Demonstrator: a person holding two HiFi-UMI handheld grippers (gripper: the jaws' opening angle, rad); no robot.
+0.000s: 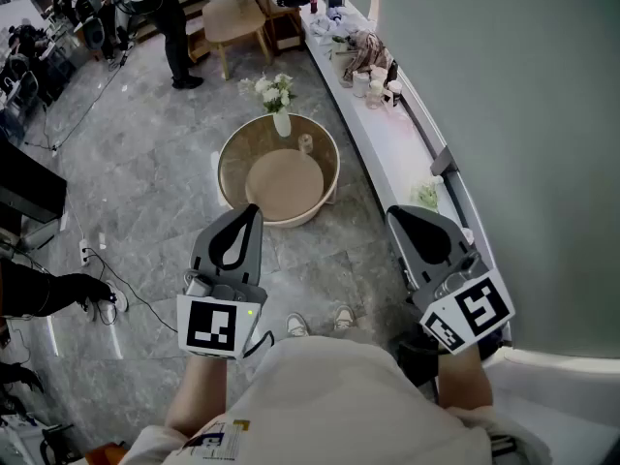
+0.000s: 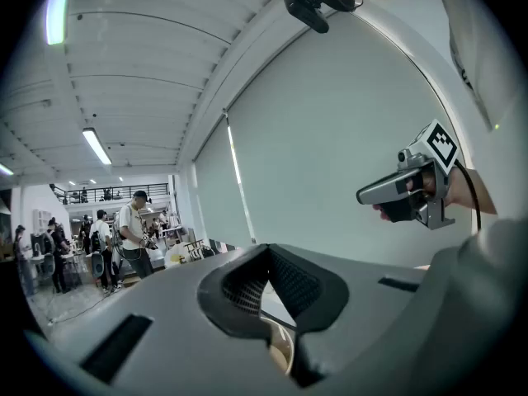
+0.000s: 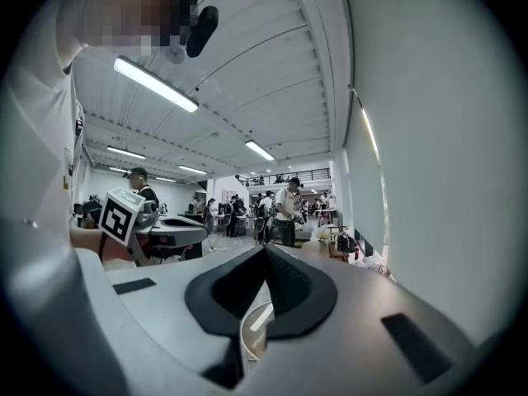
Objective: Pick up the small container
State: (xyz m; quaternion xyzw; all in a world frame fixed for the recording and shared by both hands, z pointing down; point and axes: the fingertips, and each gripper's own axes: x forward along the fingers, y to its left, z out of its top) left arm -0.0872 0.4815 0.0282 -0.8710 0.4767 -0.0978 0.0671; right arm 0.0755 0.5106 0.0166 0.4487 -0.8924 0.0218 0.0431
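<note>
**No readable text anywhere in this one**

Couldn't find a single legible word, brand or number. The closest are the black-and-white square markers (image 1: 208, 325) on the left tool (image 1: 254, 209) and right tool (image 1: 392, 211), just ahead of the person's shirt (image 1: 368, 395). They're patterns, not letters. A small print low on that shirt is too tiny to read.

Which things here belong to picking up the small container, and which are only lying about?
For the job:
- small container, on the round table
- left gripper and right gripper, both shut and empty

Lying about:
- vase of white flowers, near the container
- cups on the white ledge
- wooden table
- floor cable
</note>
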